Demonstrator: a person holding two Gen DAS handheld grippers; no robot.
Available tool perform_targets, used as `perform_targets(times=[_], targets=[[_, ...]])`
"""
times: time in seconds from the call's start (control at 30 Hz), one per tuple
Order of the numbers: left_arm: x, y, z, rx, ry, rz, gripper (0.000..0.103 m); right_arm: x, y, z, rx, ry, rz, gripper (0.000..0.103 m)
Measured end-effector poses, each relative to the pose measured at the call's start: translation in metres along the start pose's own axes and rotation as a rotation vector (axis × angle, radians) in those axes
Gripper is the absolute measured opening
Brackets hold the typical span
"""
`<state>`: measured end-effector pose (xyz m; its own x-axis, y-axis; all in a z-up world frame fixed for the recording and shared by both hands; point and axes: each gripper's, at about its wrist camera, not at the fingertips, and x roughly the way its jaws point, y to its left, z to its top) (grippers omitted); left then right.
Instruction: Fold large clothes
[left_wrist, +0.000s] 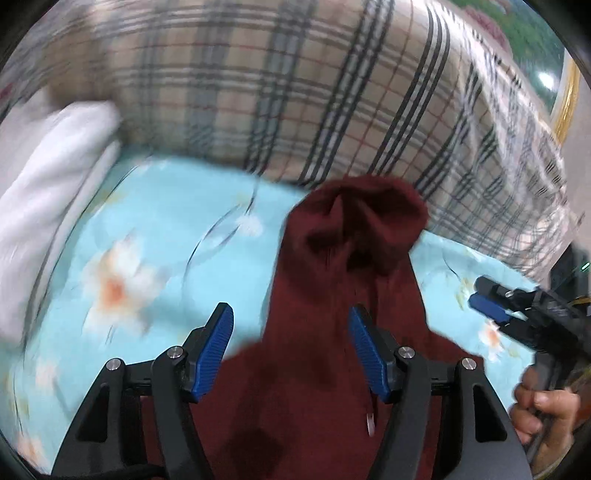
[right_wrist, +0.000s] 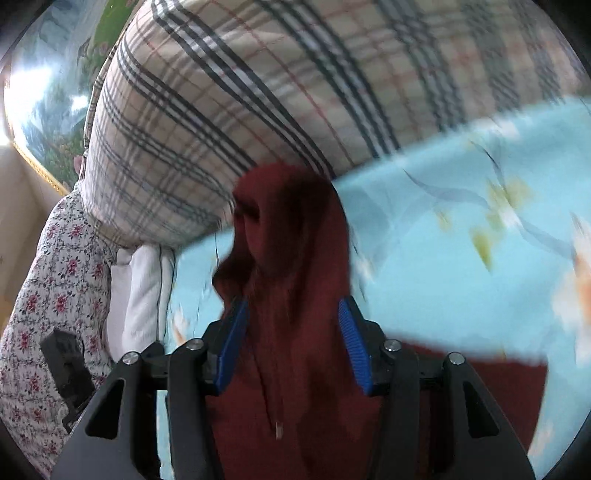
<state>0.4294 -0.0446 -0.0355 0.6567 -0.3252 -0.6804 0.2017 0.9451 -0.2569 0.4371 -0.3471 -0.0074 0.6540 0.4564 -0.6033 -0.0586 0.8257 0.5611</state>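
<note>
The bed (left_wrist: 155, 229), under a pale blue flowered sheet, spreads ahead of both claws, with a big plaid bundle of bedding (left_wrist: 280, 96) piled beyond them and white folded cloth (left_wrist: 48, 206) off to the left claw's left. The dark red hooded garment (left_wrist: 332, 266) lies on the sheet straight ahead of and beneath both claws, its hood bunched at the far end and a drawstring trailing toward the claws; it looks largely unfolded, though blur makes any crease hard to judge. The left claw (left_wrist: 291, 354) stands apart with cloth showing between its pads, none pinched. The right claw (right_wrist: 295, 350) is likewise apart and empty over the garment. Folding seems barely begun, with all folds left to do
</note>
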Motion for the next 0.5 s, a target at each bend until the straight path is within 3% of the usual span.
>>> perform_targets(times=[0.03,0.07,0.17,0.33,0.37,0.4,0.43,0.47,0.5], targets=[[0.019,-0.009,0.015,0.047,0.002,0.027,0.068,0.007,0.003,0.010,-0.015,-0.003,-0.001,0.071],[0.033,-0.014,0.025,0.077,0.003,0.047,0.068,0.018,0.007,0.024,-0.037,-0.013,-0.012,0.073],[0.076,-0.024,0.057,0.132,0.023,0.074,0.069,0.043,0.010,0.052,-0.087,-0.016,-0.040,0.073],[0.137,-0.027,0.096,0.155,0.051,0.095,0.069,0.087,-0.009,0.085,-0.049,0.000,-0.030,0.071],[0.150,-0.030,0.100,0.170,0.066,0.098,0.064,0.094,-0.011,0.088,-0.053,0.003,-0.021,0.056],[0.159,-0.032,0.101,0.186,0.080,0.097,0.043,0.101,-0.010,0.089,-0.062,0.011,-0.003,0.045],[0.165,-0.035,0.101,0.203,0.093,0.084,0.029,0.108,-0.009,0.089,-0.064,0.038,0.007,0.022],[0.167,-0.038,0.101,0.221,0.100,0.064,0.005,0.112,-0.007,0.089,-0.064,0.058,0.013,0.007],[0.164,-0.043,0.099,0.242,0.083,0.071,0.005,0.113,-0.003,0.086,-0.076,0.073,0.018,0.007]])
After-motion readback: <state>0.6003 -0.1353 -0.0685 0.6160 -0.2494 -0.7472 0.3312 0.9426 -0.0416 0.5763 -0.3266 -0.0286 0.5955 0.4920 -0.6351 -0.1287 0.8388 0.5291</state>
